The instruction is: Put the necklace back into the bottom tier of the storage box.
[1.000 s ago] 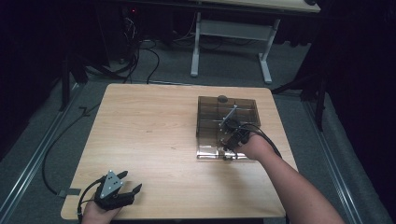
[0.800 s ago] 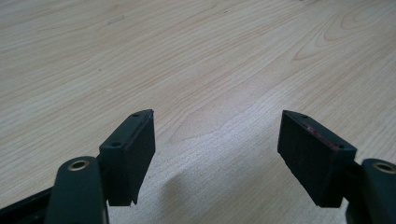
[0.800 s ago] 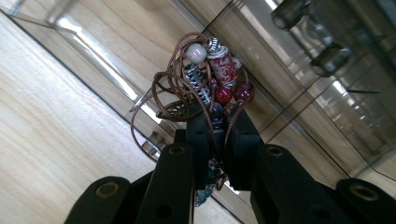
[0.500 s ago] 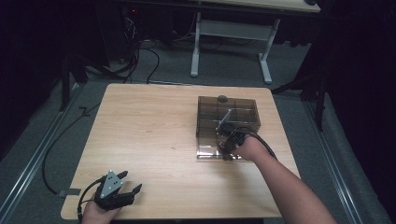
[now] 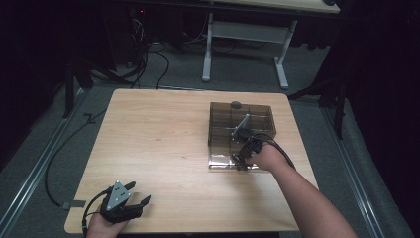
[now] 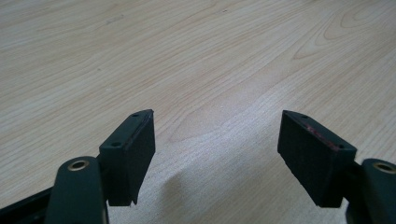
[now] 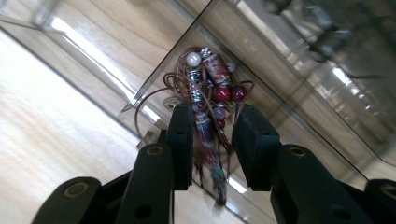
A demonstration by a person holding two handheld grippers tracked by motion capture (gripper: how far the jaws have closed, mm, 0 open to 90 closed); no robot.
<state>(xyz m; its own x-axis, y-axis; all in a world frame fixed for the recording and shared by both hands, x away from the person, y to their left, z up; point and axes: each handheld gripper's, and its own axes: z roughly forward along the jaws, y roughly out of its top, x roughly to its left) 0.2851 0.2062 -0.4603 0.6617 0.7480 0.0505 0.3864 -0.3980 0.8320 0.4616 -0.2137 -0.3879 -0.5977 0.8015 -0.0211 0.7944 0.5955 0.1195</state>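
1. My right tool (image 7: 212, 135) is nearly closed around the beads (image 7: 210, 93), which hang in the box's (image 5: 218, 111) 6 o'clock compartment.
2. I close fully before lifting, clear of the wall.
3. My left tool (image 6: 217, 154) rests released on the tabletop (image 5: 158, 134) at 7 o'clock.

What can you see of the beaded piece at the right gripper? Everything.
The beaded piece is a bunch of thin brown cord strung with beads: one white, several glossy red, a red cylinder, some silvery metal spacers, and darker bluish ones lower down. It hangs lengthwise between the jaws of the right gripper, which stand close on either side of it, over the smoky clear plastic box at a divider corner. Its lower end is blurred. Whether it touches the box cannot be told.
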